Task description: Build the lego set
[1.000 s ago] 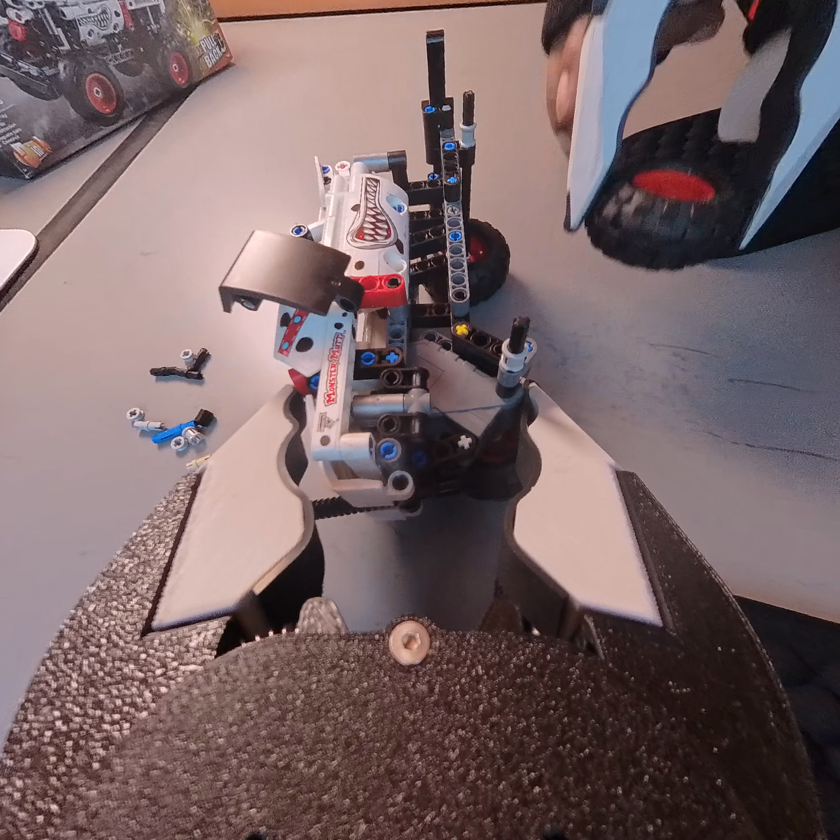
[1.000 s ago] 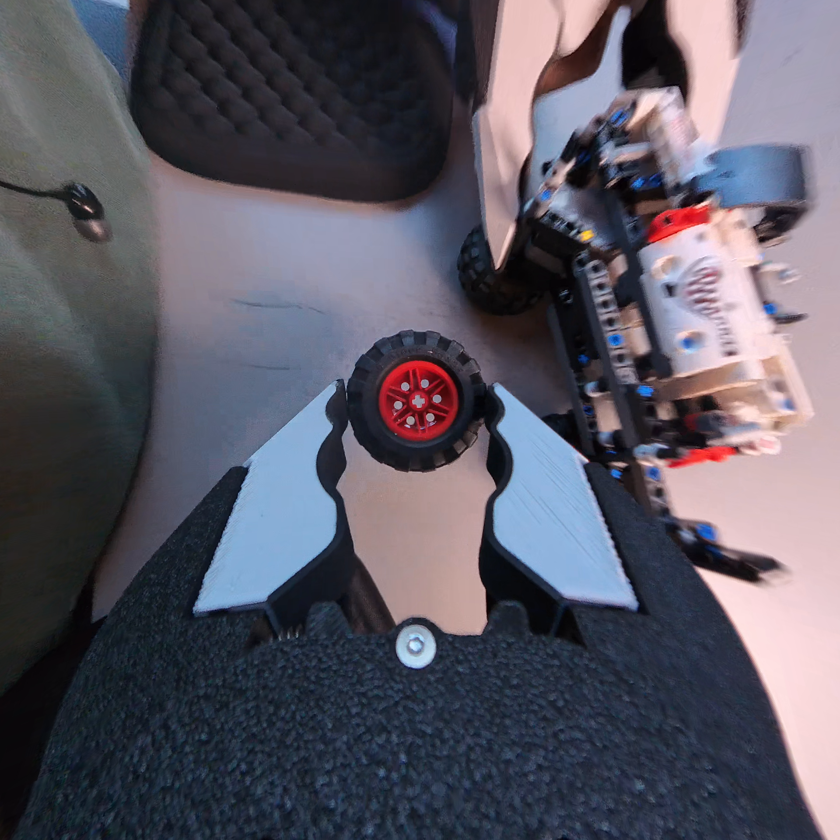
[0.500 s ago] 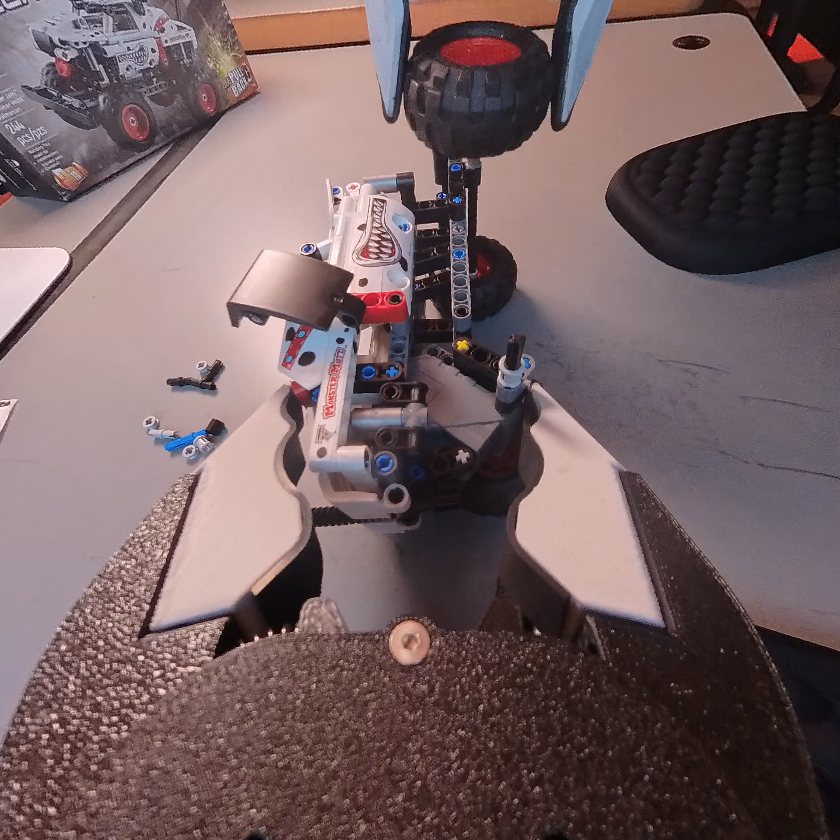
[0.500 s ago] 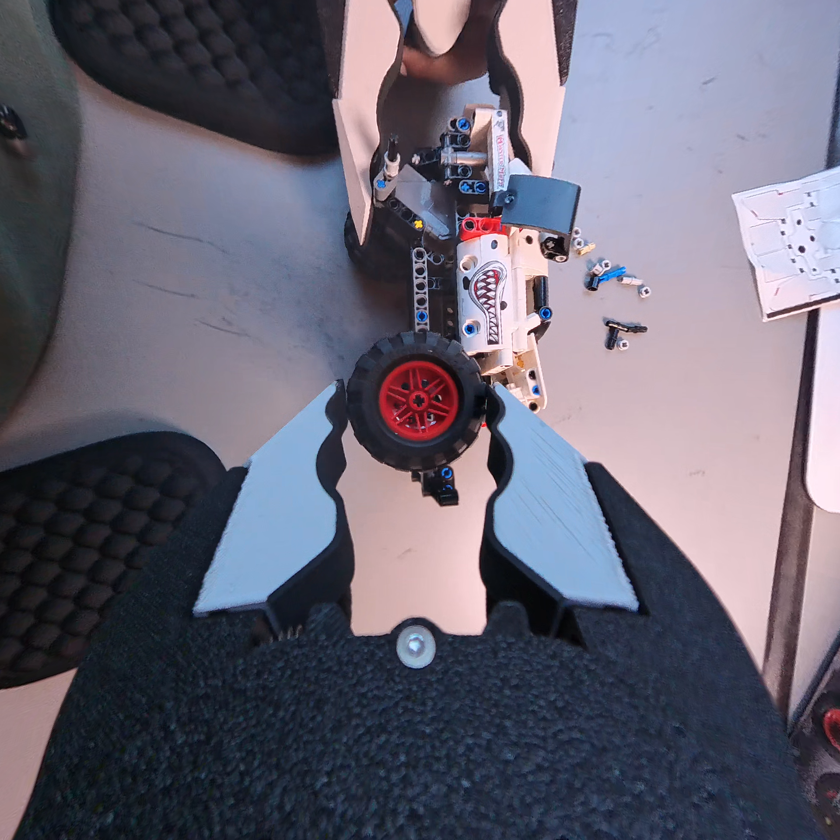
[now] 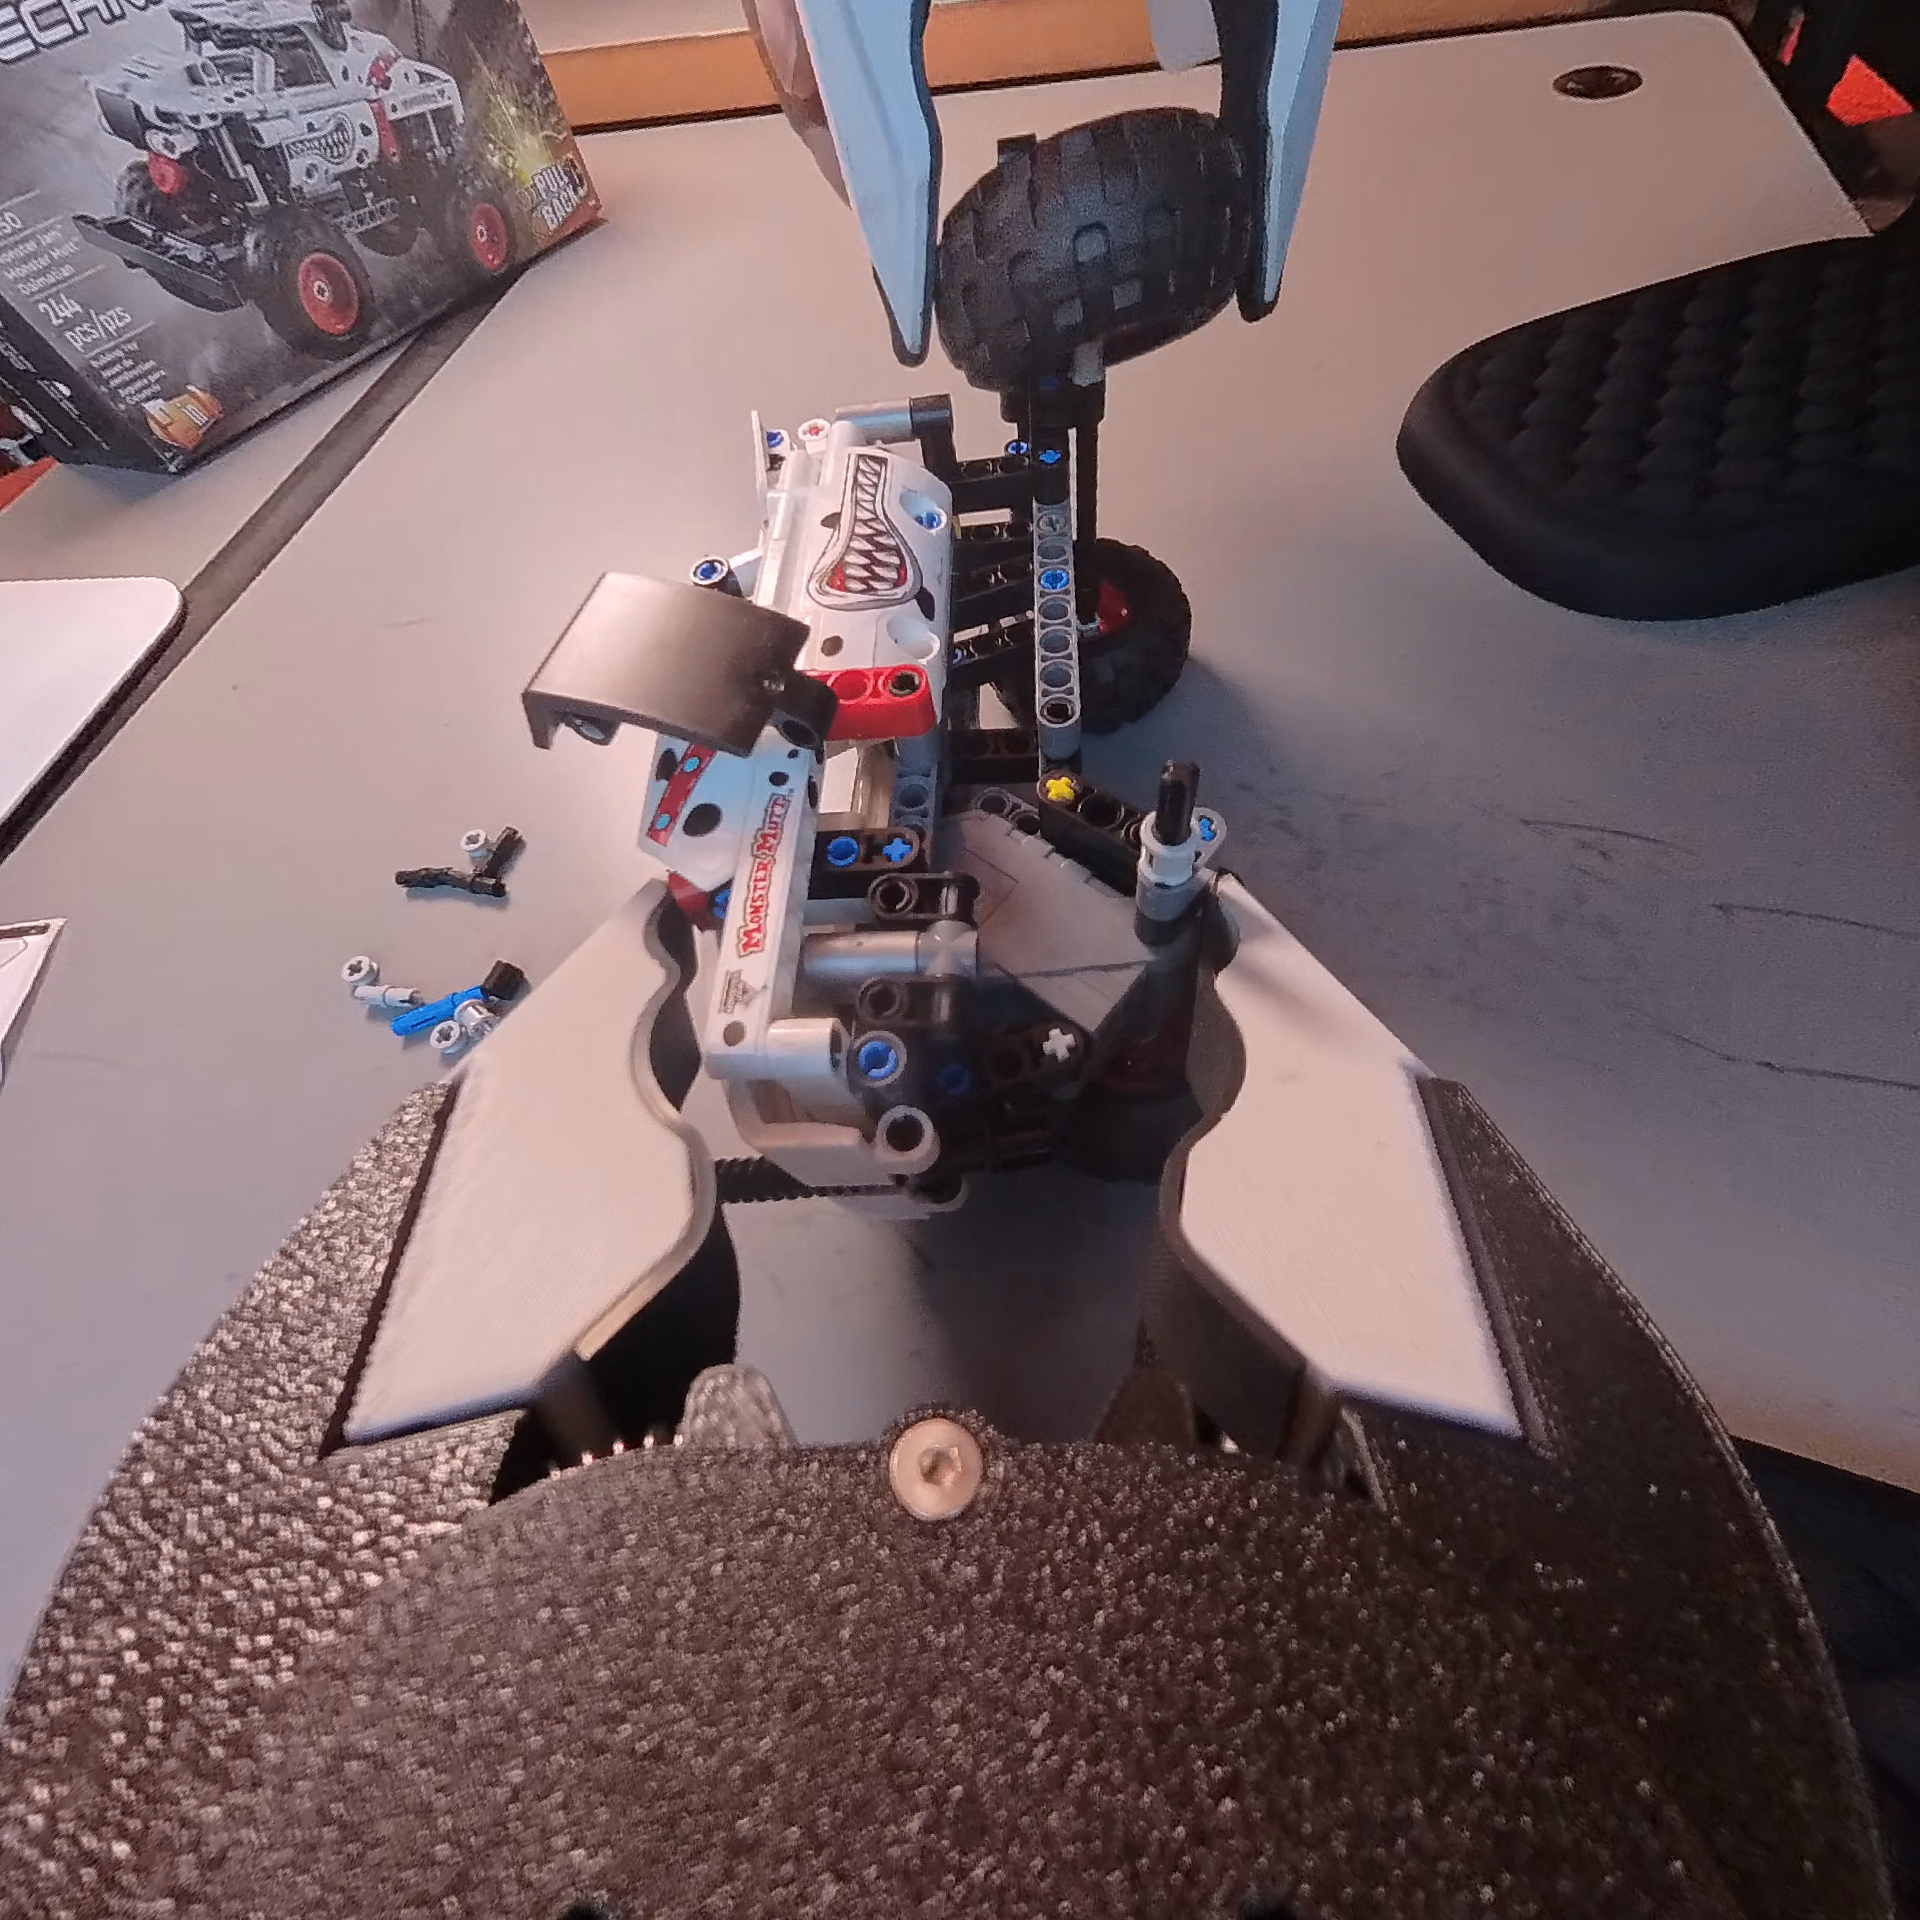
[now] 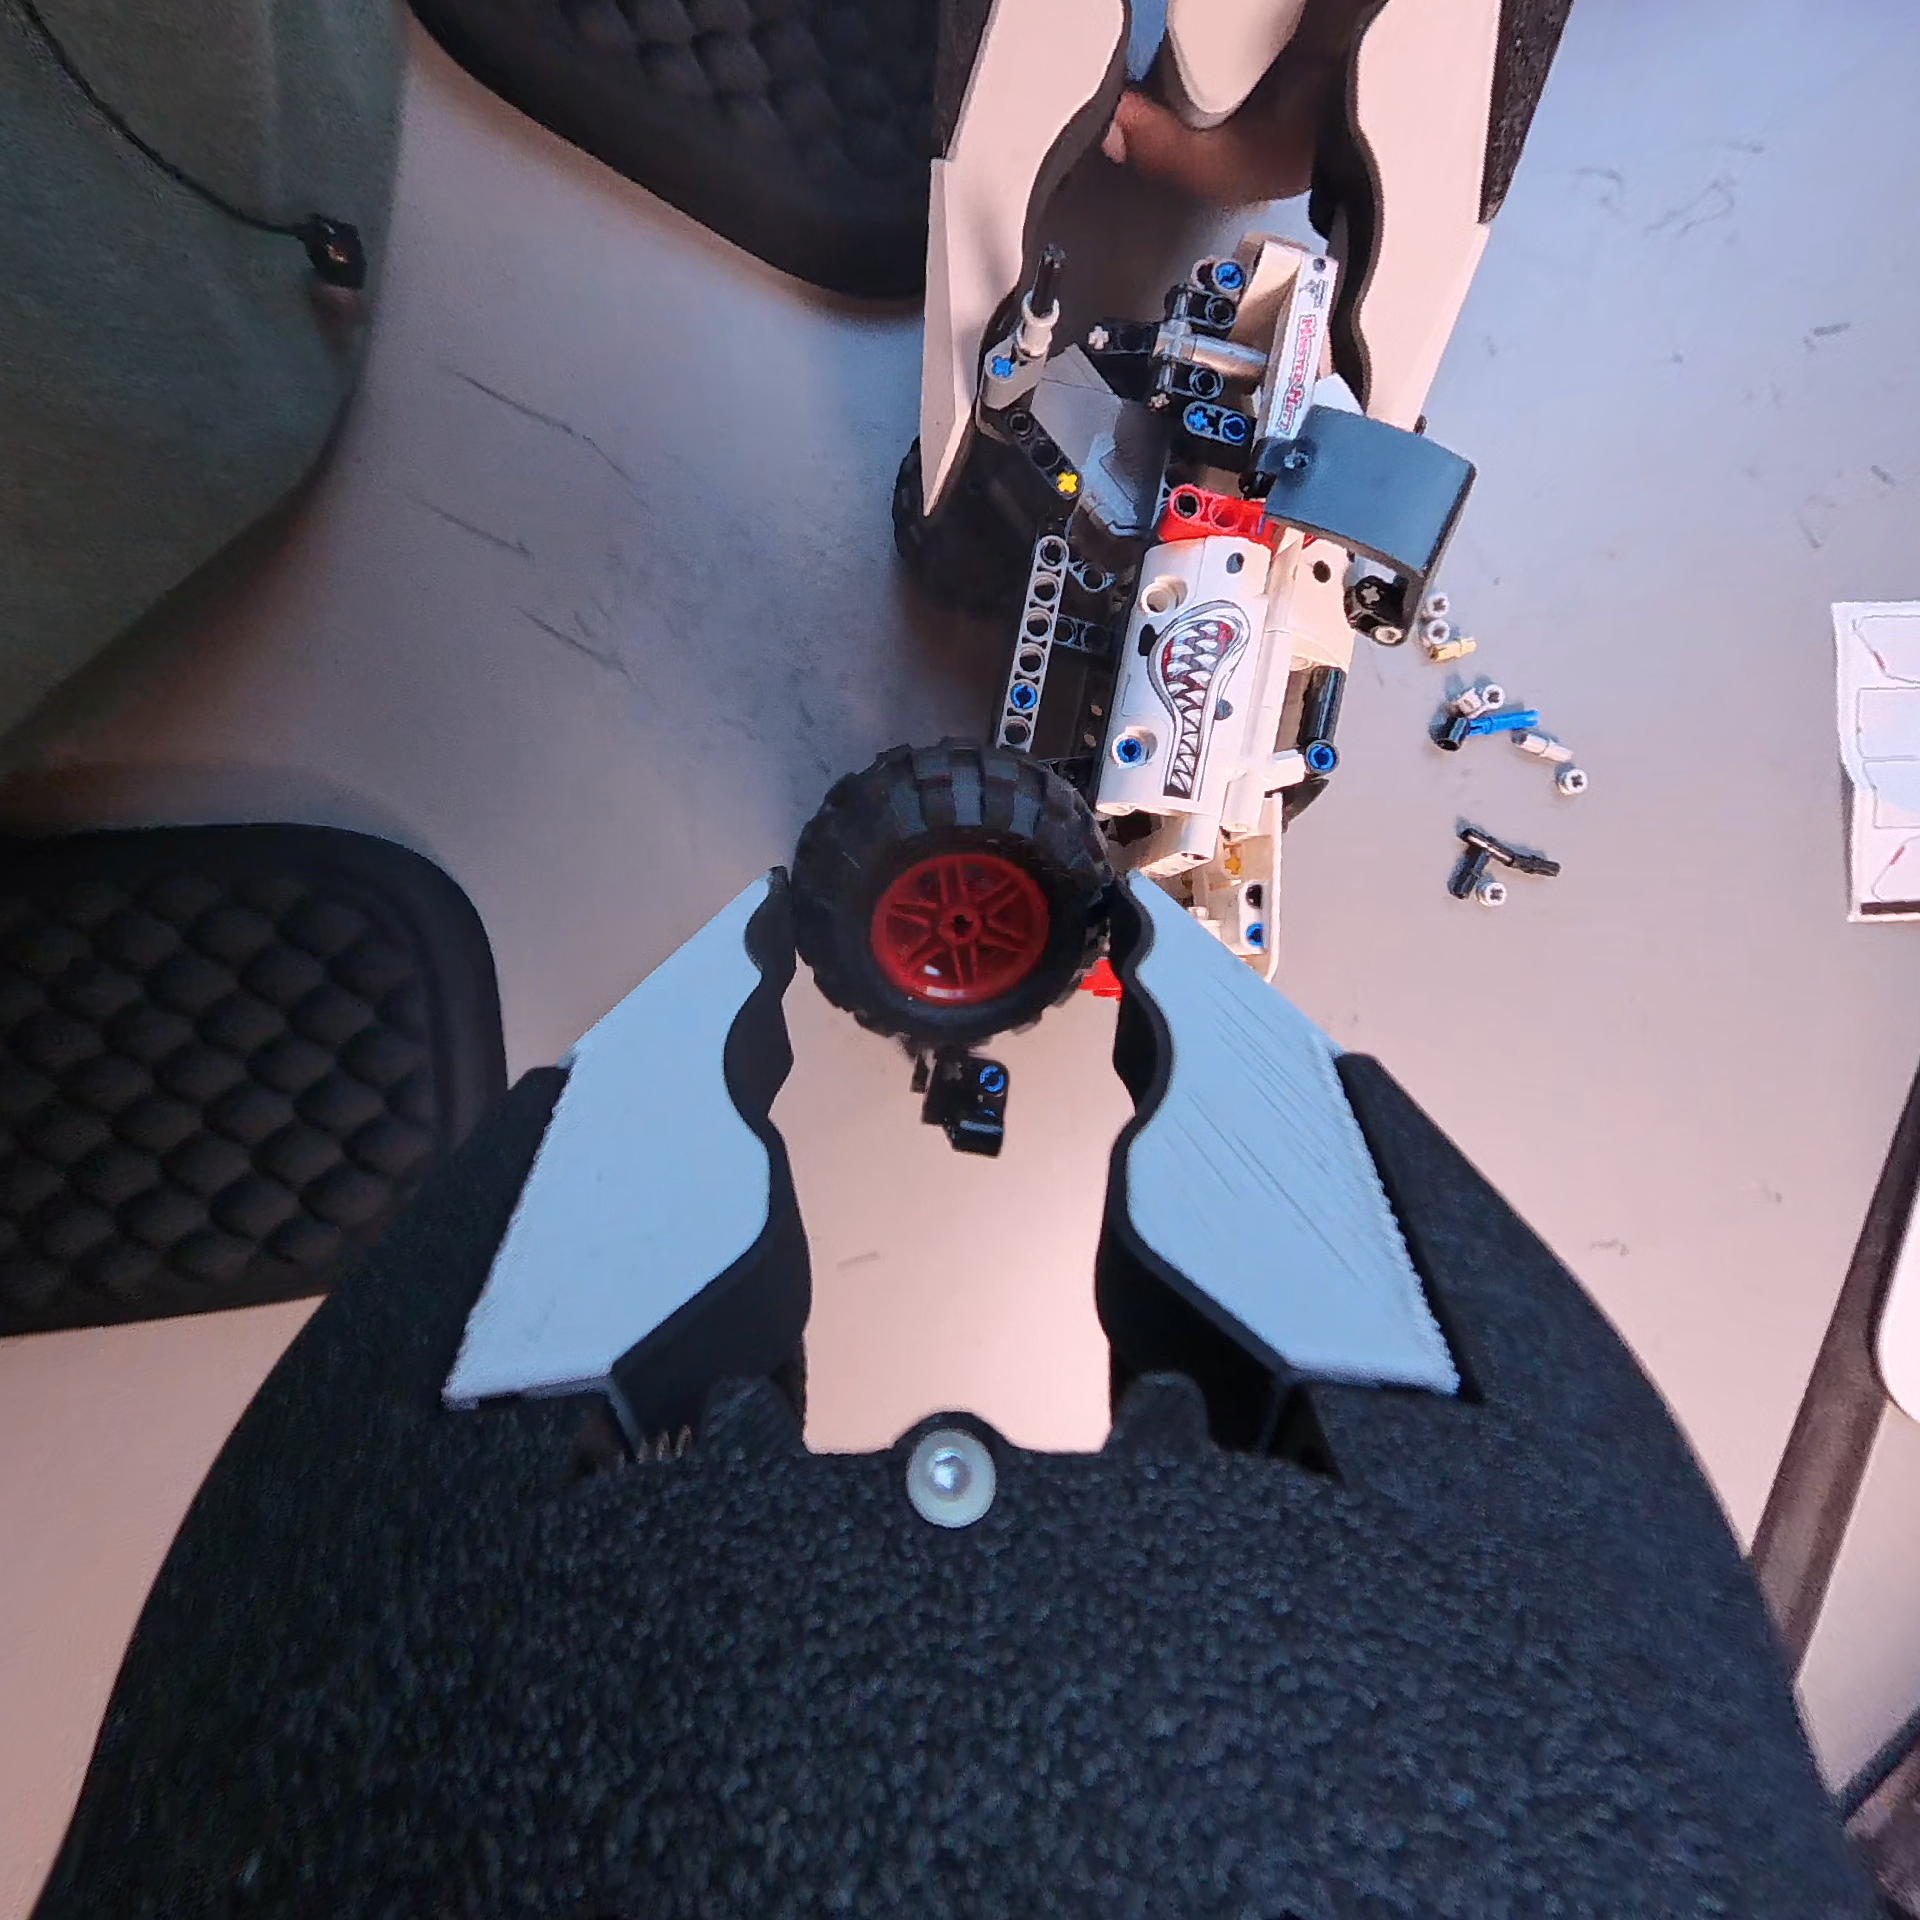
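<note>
My left gripper is shut on the rear of the partly built white and black lego truck, which lies on its side on the grey table. One wheel is mounted on the underside and rests on the table. A bare black axle sticks up near my right finger. My right gripper is shut on a black wheel with a red hub and holds it, slightly tilted, on top of the truck's far upright axle. That wheel also shows in the left wrist view.
Several small loose pins lie left of the truck. The set's box stands at the far left. Black padded mats lie to the right. A paper sheet and a person's green sleeve are at the edges. Spacing between my two grippers at the tips: around 11 cm.
My right gripper carried the wheel from the right side over the truck's far end and lowered it onto the upright axle, tilting it. The left gripper and truck stayed put.
</note>
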{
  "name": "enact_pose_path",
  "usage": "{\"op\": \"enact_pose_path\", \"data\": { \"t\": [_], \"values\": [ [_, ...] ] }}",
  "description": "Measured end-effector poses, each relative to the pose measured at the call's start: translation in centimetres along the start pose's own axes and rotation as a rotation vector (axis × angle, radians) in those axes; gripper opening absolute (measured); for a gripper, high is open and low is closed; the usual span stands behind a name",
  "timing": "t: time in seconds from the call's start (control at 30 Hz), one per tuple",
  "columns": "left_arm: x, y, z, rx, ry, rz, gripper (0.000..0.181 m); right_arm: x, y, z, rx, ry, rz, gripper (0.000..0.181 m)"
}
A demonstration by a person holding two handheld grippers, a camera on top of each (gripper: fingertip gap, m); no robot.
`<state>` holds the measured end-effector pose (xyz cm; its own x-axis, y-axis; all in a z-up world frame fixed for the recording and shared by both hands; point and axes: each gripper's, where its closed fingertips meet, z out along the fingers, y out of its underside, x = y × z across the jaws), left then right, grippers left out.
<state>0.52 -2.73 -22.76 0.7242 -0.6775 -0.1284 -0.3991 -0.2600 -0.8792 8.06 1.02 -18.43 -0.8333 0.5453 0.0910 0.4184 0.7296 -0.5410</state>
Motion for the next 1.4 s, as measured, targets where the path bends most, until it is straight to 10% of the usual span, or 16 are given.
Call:
{"op": "enact_pose_path", "data": {
  "t": [0.97, 1.4],
  "values": [
    [0.2, -0.9, -0.5, 0.039, 0.011, -0.031, 0.096, -0.3, 0.1, 0.3, -0.245, 0.000, -0.535, 0.060],
    [0.0, -6.3, 0.7, -0.208, 0.013, -0.035, 0.090, 0.1, -0.7, 0.2, 0.032, 0.078, -0.089, 0.061]
  ]
}}
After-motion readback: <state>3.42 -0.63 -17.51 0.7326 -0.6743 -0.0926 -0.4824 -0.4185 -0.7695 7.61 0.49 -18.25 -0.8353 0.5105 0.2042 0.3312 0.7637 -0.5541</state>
